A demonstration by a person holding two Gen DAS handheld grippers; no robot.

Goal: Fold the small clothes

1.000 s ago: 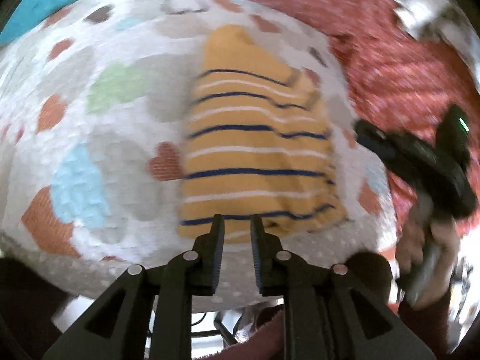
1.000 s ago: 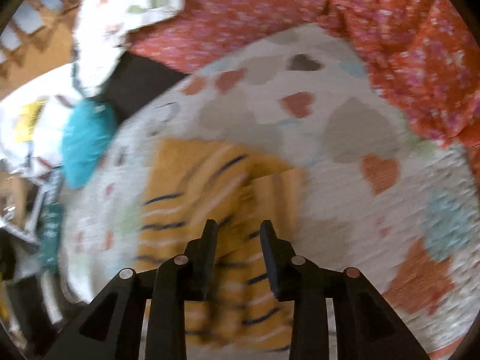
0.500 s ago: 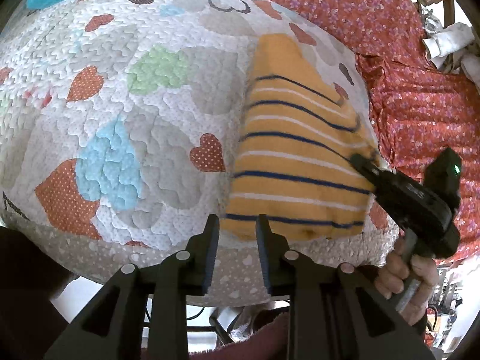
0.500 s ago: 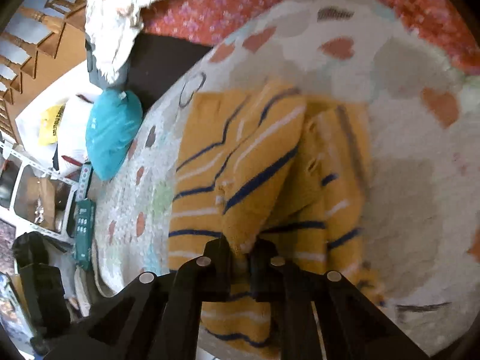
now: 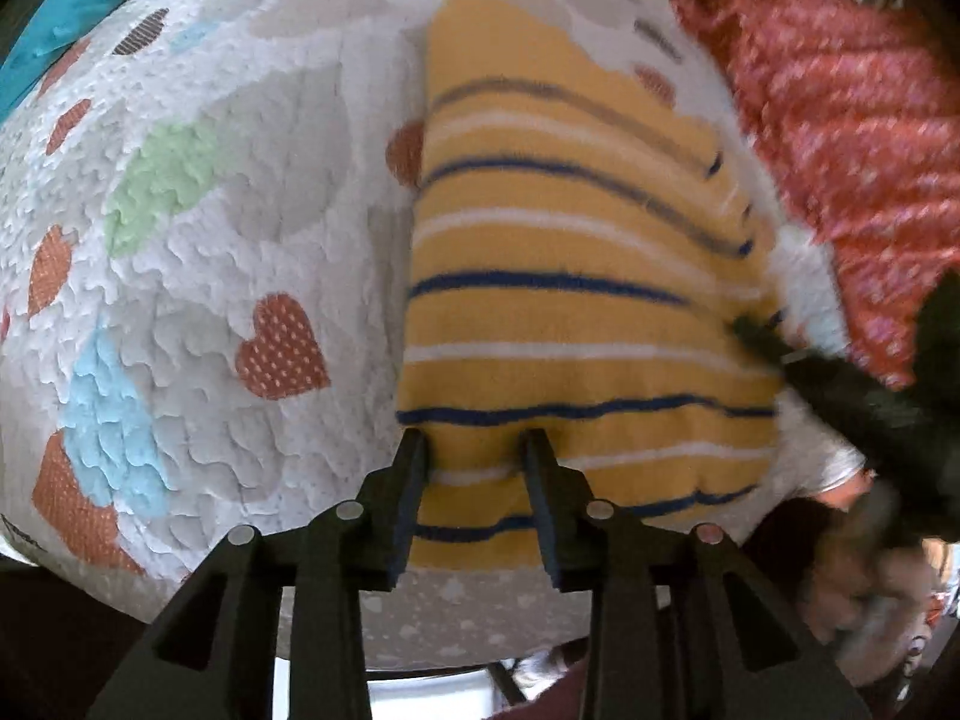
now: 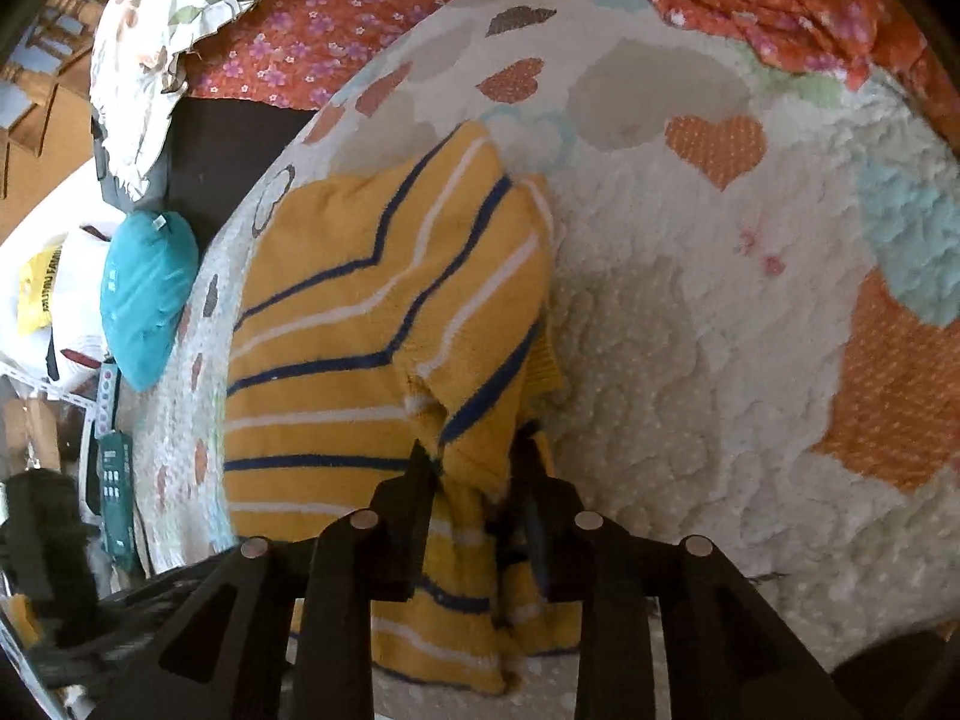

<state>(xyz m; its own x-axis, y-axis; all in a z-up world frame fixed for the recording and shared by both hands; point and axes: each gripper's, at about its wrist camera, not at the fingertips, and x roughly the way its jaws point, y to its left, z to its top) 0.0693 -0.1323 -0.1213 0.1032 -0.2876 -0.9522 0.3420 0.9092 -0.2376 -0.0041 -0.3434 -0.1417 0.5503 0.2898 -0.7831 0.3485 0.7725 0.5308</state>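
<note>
A small yellow sweater (image 5: 570, 276) with navy and white stripes lies folded on a white quilt (image 5: 198, 276) with coloured hearts. My left gripper (image 5: 477, 441) is open, its fingers straddling the sweater's near edge. My right gripper (image 6: 474, 459) is open around a raised fold of the sweater (image 6: 372, 324), the cloth lying between its fingers. In the left wrist view the right gripper (image 5: 840, 378) is blurred at the sweater's right edge.
A red floral cover (image 5: 840, 108) lies beyond the quilt on the right. A teal cushion (image 6: 144, 294) and a floral pillow (image 6: 162, 42) lie off the quilt's far side. Clutter with a remote (image 6: 114, 492) sits on the floor beyond.
My left gripper moved forward and opened wider over the sweater's near edge. My right gripper, pinching a fold half a second ago, has opened and the fold has settled on the sweater.
</note>
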